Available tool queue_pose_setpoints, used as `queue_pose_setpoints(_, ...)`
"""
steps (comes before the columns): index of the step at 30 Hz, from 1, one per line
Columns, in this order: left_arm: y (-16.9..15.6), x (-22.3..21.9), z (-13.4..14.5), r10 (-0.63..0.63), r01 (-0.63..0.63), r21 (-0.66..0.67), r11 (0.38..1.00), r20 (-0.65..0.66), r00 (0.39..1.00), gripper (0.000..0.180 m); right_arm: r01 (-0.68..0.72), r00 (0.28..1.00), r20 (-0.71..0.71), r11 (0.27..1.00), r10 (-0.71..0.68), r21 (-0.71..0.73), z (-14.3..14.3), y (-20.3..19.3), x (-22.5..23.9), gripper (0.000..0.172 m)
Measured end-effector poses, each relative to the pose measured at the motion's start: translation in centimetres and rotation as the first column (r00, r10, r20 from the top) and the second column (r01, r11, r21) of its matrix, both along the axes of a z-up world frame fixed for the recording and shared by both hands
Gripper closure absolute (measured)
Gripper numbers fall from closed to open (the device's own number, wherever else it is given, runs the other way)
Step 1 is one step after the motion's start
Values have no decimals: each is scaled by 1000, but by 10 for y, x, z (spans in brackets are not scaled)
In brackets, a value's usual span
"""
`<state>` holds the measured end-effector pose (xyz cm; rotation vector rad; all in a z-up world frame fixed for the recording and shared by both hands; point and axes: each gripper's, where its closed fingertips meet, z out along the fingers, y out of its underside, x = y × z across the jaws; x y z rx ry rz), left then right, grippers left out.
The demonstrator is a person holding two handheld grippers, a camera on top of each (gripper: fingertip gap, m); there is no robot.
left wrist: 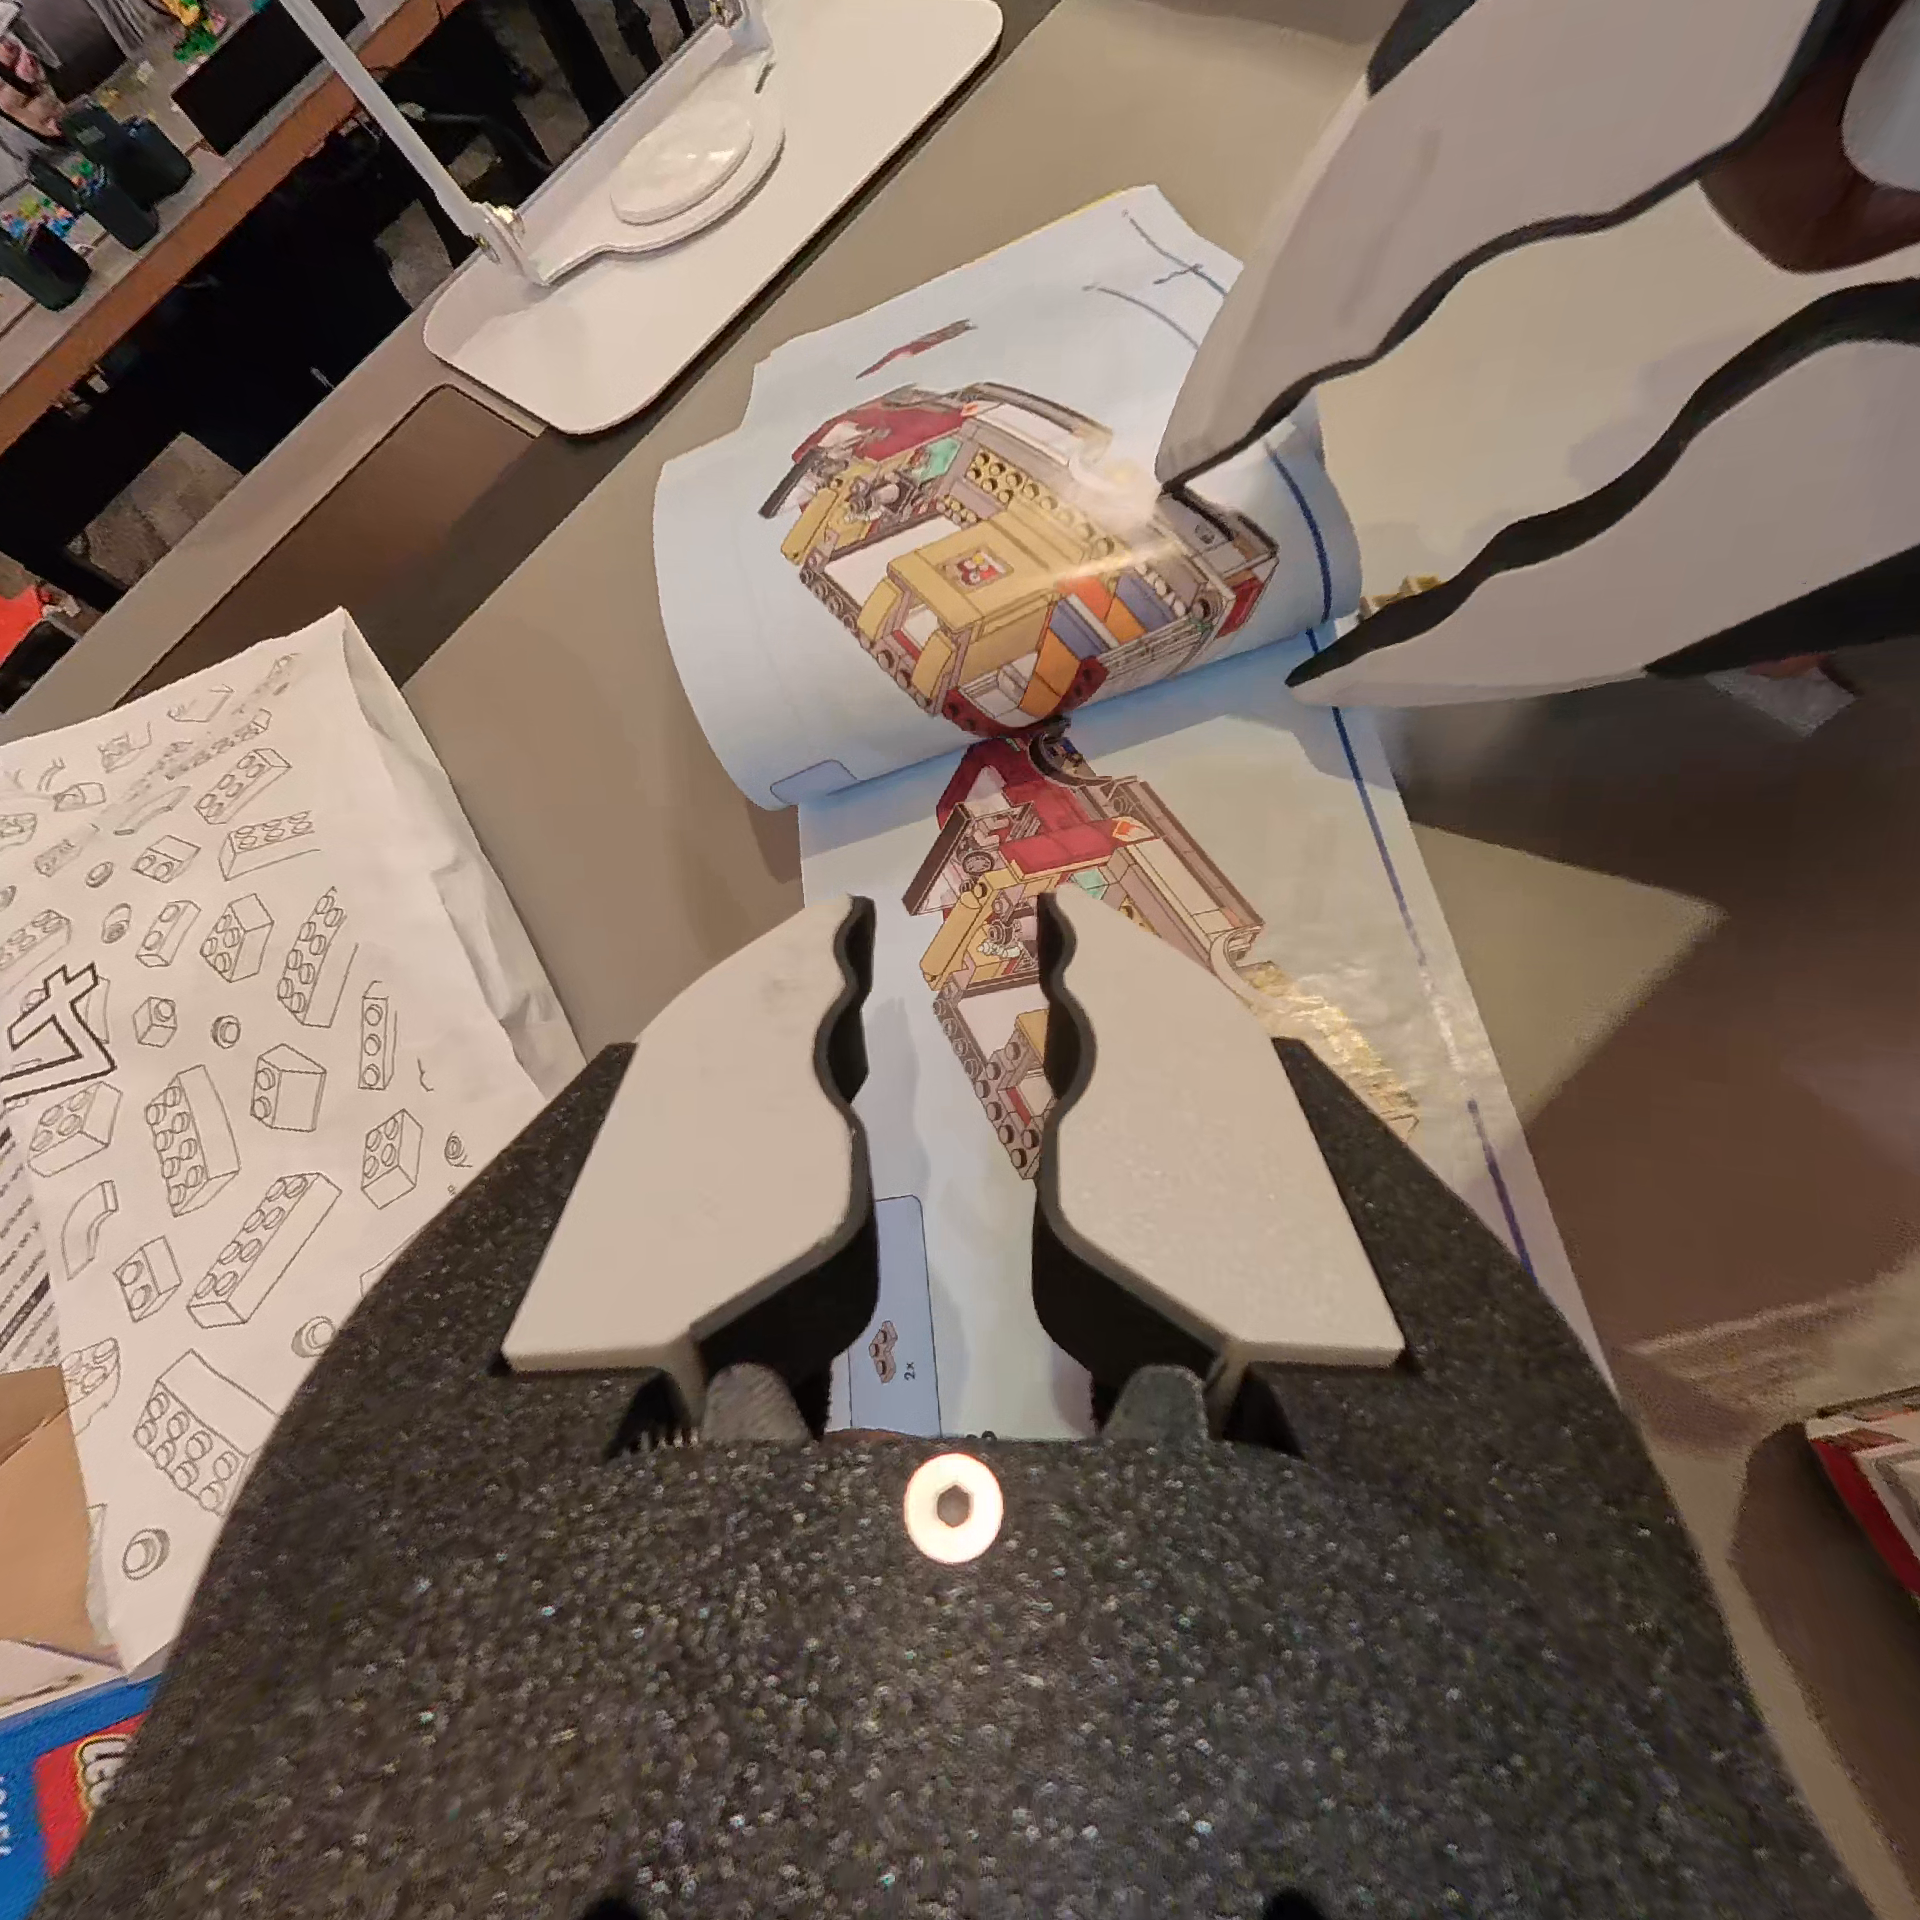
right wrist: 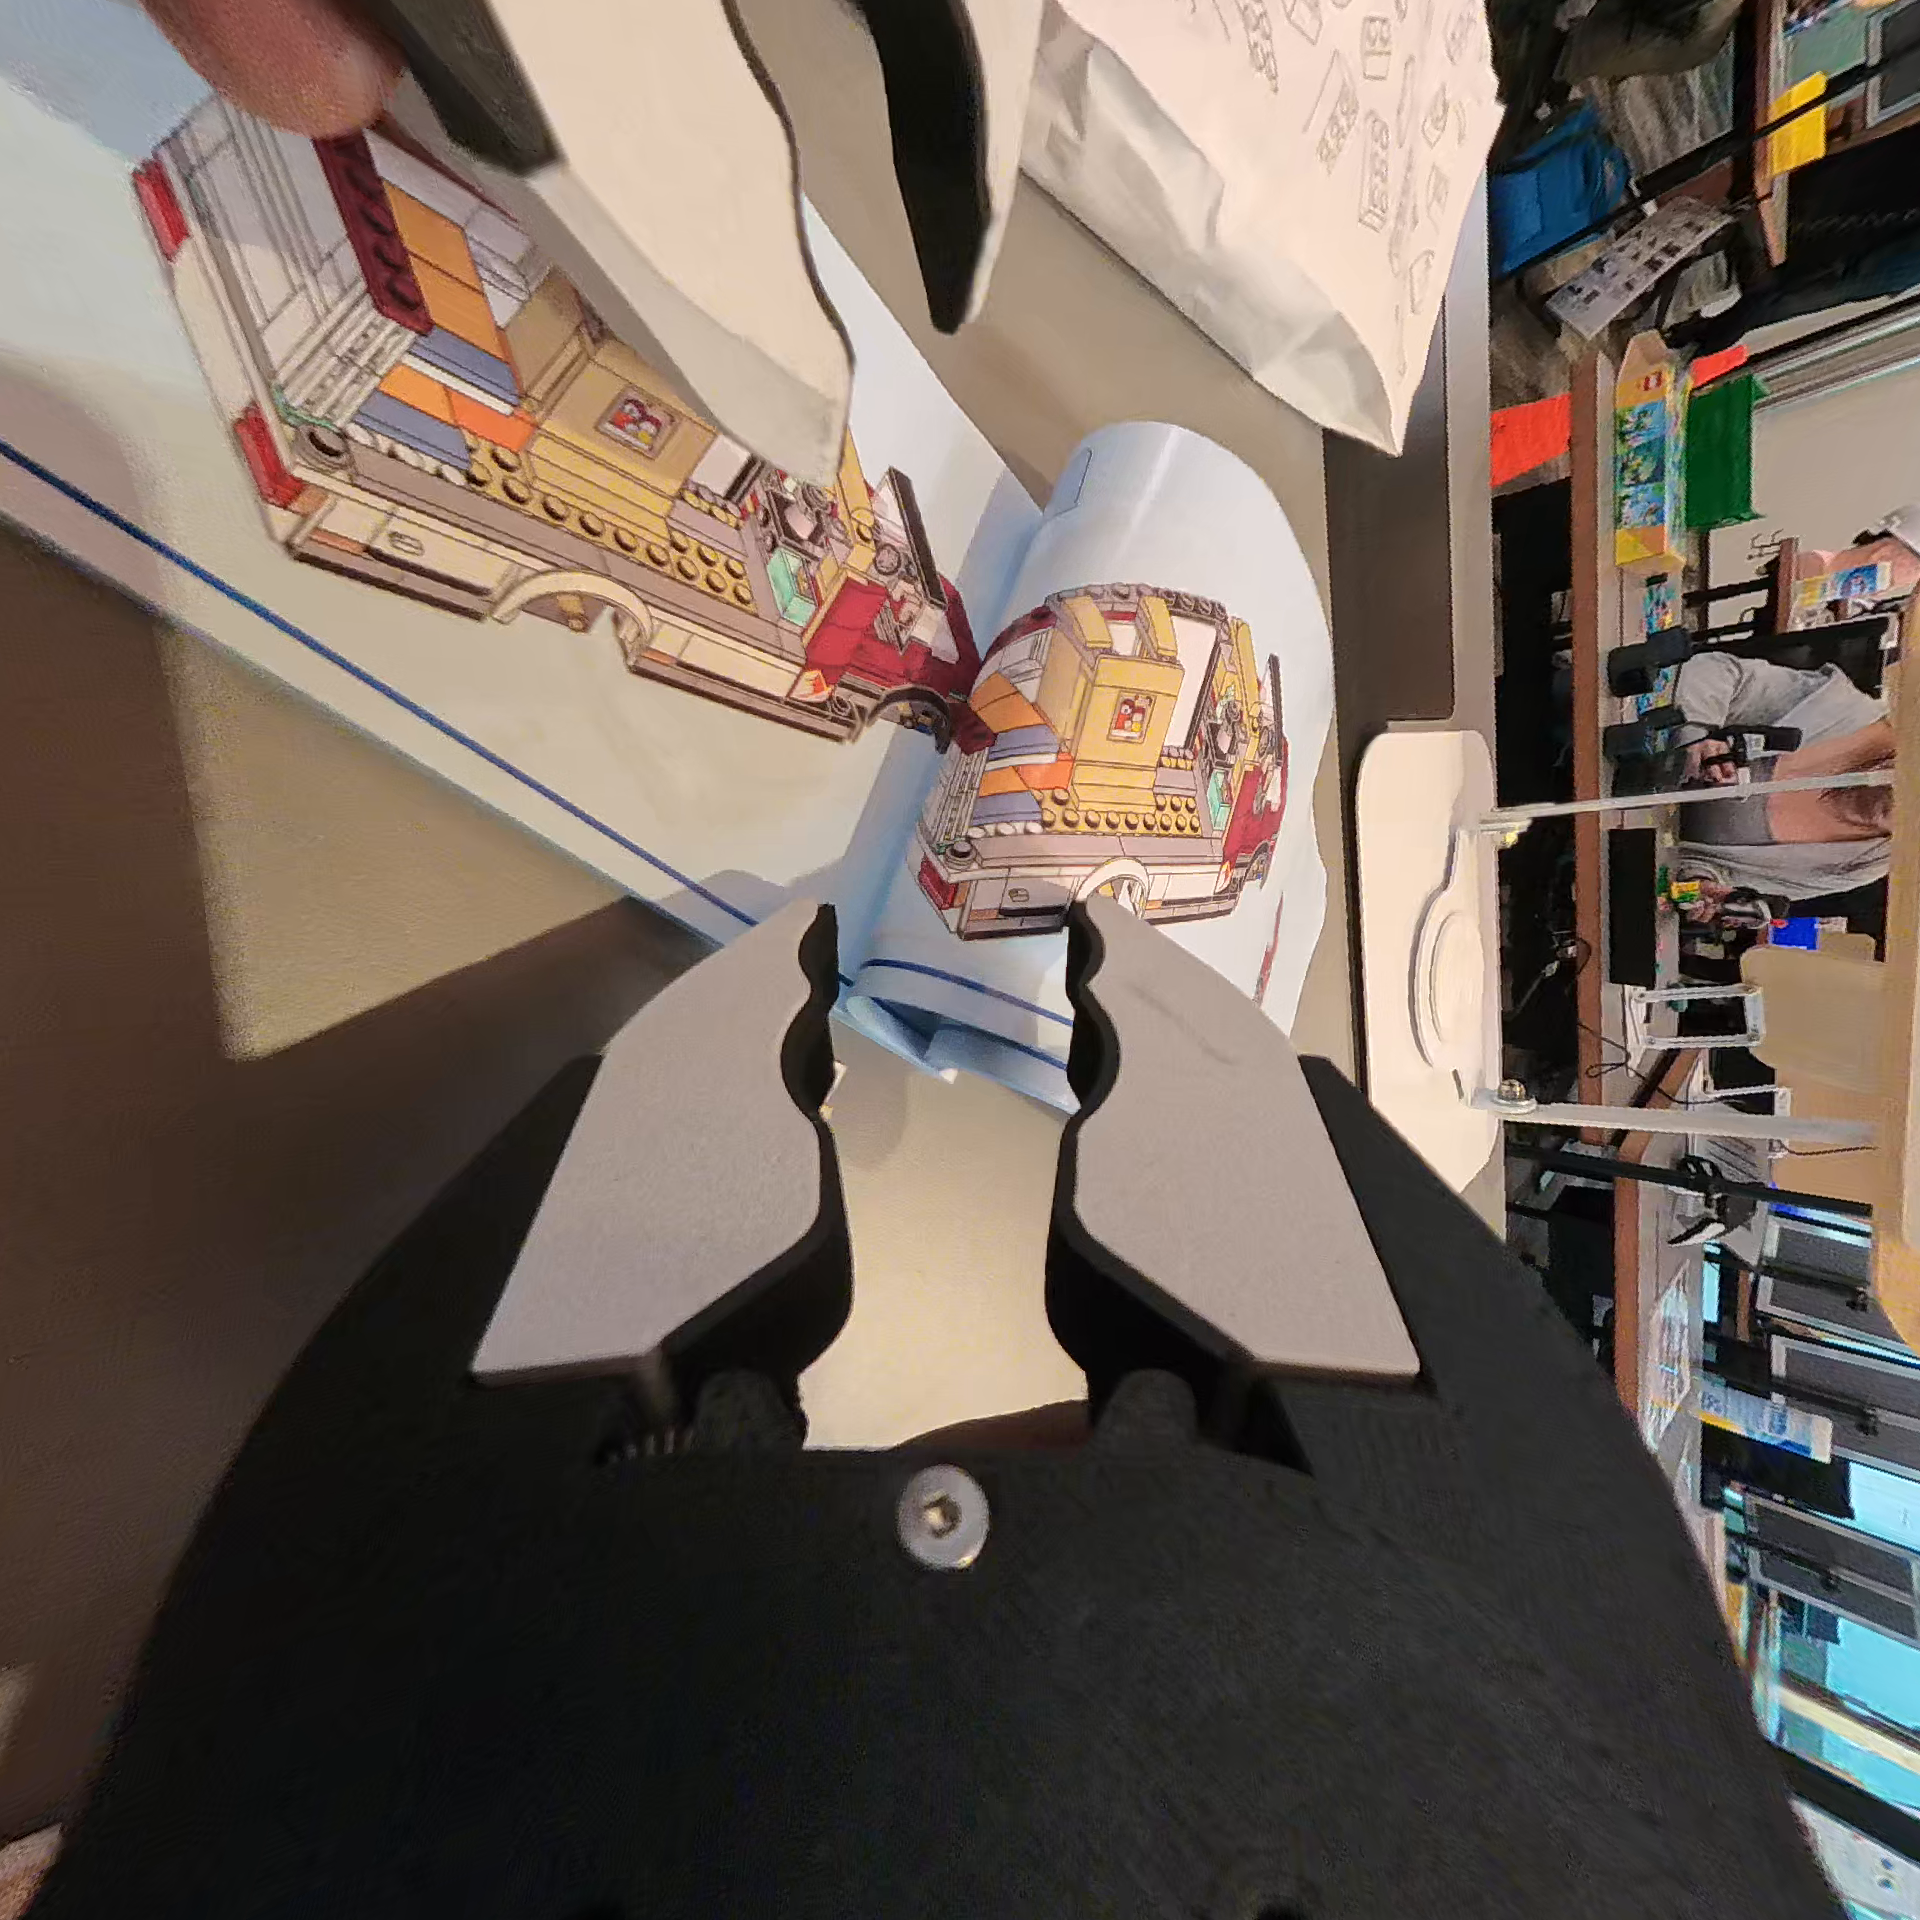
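An open instruction booklet [left wrist: 1143,852] with drawings of a brick-built camper van lies on the beige table [left wrist: 582,727]. Its far pages [left wrist: 935,582] curl up in a roll. My left gripper [left wrist: 956,914] is open and empty, low over the flat near page; it also shows in the right wrist view [right wrist: 888,384]. My right gripper [right wrist: 951,920] is open at the booklet's edge, with the curled page edges [right wrist: 935,1023] between its fingers and a gap to the pads. In the left wrist view the right gripper [left wrist: 1236,577] has one fingertip above the roll and one at the fold.
A white paper bag [left wrist: 208,987] printed with brick outlines lies left of the booklet. A white stand base [left wrist: 707,187] sits on the table behind it. A blue box corner [left wrist: 62,1787] and a red box [left wrist: 1860,1475] are near me. A person [right wrist: 1766,727] sits at another desk. My hands' fingertips stand some 8 cm from each other.
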<state>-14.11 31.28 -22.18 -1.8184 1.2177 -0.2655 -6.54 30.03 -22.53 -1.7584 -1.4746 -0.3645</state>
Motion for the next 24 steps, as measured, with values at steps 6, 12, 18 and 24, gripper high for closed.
queue_pose_setpoints(6,1,1,-4,6,-6,-9,1000,-6,1000,152,-34,999,-22,999,34,-14,3,-9,-10,130)
queue_pose_setpoints(12,1,2,-9,7,-8,-20,1000,-27,1000,152,-98,994,-43,993,96,-58,-2,-24,-25,130)
queue_pose_setpoints(18,1,2,-11,10,-11,-24,1000,-32,999,152,-132,990,-57,990,129,-46,2,-29,-32,129)
queue_pose_setpoints(24,0,2,-11,6,-6,-22,1000,-36,999,152,62,923,-366,984,-120,-166,27,16,1,118)
